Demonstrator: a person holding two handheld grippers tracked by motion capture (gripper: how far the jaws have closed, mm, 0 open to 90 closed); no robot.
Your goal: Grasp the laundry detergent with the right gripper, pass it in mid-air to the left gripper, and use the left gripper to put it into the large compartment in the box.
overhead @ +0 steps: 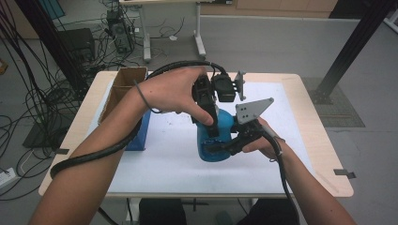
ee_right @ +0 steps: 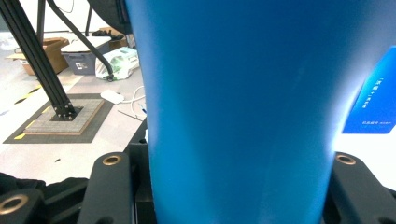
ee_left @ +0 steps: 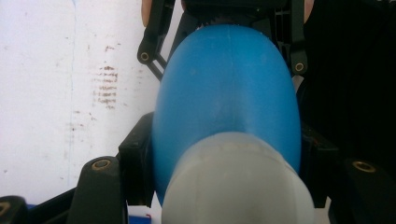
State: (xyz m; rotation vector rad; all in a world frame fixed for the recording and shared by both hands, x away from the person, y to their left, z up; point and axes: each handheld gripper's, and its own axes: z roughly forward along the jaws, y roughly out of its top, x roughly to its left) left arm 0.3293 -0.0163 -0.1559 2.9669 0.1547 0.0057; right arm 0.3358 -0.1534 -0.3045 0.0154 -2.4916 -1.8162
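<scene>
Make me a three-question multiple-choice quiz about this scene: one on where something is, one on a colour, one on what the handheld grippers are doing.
1. Where does the brown cardboard box stand?
A. at the table's left edge
B. at the table's right edge
C. on the floor

2. What colour is the rounded plastic bottle?
A. red
B. blue
C. green

3. How do the left gripper and right gripper stand?
A. both open, apart from the bottle
B. one shut on it
C. both shut on it

Answers: 1 A, the high view shows it there. 2 B, its body is blue. 3 C, both pairs of jaws flank it closely.

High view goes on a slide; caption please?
Left gripper and right gripper both clamp a blue bottle above the white mat.
</scene>
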